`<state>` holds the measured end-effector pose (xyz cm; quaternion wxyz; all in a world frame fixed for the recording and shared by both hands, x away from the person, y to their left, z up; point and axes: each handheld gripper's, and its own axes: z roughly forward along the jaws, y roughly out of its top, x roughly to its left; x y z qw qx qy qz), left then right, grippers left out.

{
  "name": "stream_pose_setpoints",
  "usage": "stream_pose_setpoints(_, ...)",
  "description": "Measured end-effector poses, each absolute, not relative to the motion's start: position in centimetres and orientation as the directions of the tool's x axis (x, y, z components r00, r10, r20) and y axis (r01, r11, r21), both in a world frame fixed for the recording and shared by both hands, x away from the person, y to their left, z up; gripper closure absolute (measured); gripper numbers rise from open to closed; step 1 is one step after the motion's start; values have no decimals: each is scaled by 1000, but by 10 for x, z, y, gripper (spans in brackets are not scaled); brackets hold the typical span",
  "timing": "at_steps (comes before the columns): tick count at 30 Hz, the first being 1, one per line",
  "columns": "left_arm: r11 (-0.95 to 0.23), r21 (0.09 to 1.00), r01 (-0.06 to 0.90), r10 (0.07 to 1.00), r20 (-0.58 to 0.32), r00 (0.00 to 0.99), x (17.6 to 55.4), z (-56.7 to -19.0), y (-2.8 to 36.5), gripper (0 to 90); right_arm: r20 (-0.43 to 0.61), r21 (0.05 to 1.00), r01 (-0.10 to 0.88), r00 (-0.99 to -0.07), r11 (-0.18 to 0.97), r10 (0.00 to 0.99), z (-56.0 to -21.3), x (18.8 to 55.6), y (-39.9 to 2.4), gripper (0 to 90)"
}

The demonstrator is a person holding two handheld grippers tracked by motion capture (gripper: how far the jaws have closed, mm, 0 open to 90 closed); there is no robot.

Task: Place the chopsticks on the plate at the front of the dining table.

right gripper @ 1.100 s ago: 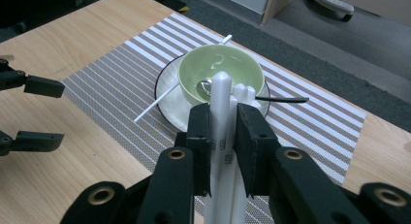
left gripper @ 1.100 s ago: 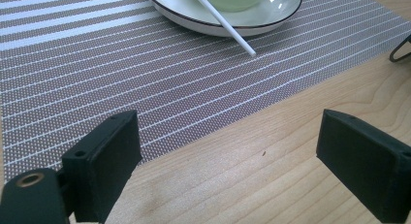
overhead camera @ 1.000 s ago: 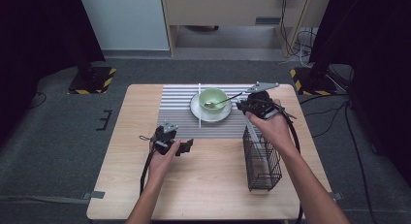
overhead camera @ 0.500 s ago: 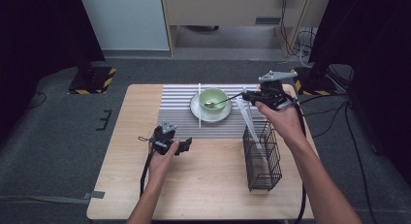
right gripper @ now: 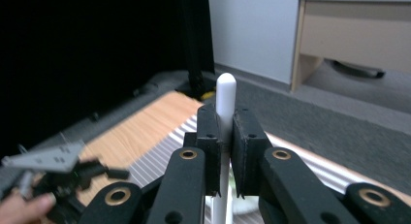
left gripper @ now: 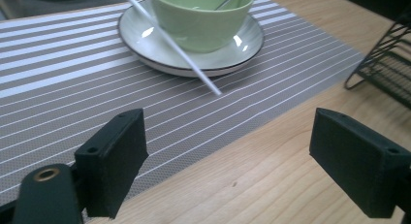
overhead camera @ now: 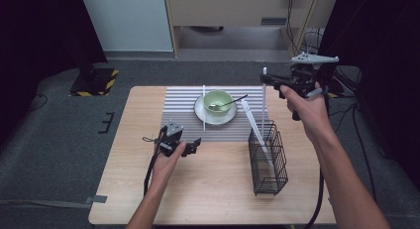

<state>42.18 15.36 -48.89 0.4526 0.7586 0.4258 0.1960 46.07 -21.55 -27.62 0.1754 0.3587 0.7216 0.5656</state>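
My right gripper (overhead camera: pixel 265 81) is raised over the table's far right, shut on a white chopstick (overhead camera: pixel 263 107) that hangs upright, its lower end near the far rim of a black wire basket (overhead camera: pixel 270 175). The right gripper view has the stick's rounded top (right gripper: pixel 226 90) pinched between the jaws of the right gripper (right gripper: pixel 226 124). A second white chopstick (overhead camera: pixel 255 130) leans inside the basket. My left gripper (overhead camera: pixel 194 144) rests open on the table near the mat's front edge. Between the jaws of the left gripper (left gripper: pixel 232 161) there is only bare wood and mat.
A green bowl (overhead camera: pixel 218 100) holding a spoon (overhead camera: pixel 233 102) sits on a white plate (overhead camera: pixel 200 111) on a striped placemat (overhead camera: pixel 178 105). A third chopstick (overhead camera: pixel 203 107) lies along the plate's left side. The left gripper view shows the bowl (left gripper: pixel 203 20), that chopstick (left gripper: pixel 169 44) and the basket (left gripper: pixel 387 64).
My right hand has risen and drifted right and away, carrying the chopstick up from the basket. The left hand has stayed in place.
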Motion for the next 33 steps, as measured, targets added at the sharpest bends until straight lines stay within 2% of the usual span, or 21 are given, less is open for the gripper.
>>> stream_pose_setpoints(5, -255, 861, 440, 802, -66, 593, 422, -483, 144, 160, 172, 957, 286, -689, 46, 704, -260, 461, -215, 838)
stream_pose_setpoints(10, -196, 879, 434, 790, -121, 601, 426, -473, 139, 162, 189, 963, 270, -686, 6, 703, -258, 465, -211, 839)
stream_pose_setpoints(14, -186, 894, 408, 786, -113, 607, 426, -467, 134, 195, 203, 964, 265, -697, -15, 688, -260, 466, -205, 839)
stream_pose_setpoints(18, -175, 904, 390, 756, -131, 642, 424, -465, 126, 233, 199, 968, 248, -719, -21, 666, -261, 466, -195, 839)
stream_pose_setpoints(25, -151, 919, 365, 701, -161, 695, 422, -460, 108, 240, 223, 964, 266, -742, -28, 632, -267, 469, -176, 839)
stream_pose_setpoints(33, -133, 936, 327, 653, -166, 739, 418, -454, 89, 319, 235, 959, 285, -756, -16, 611, -269, 470, -157, 839)
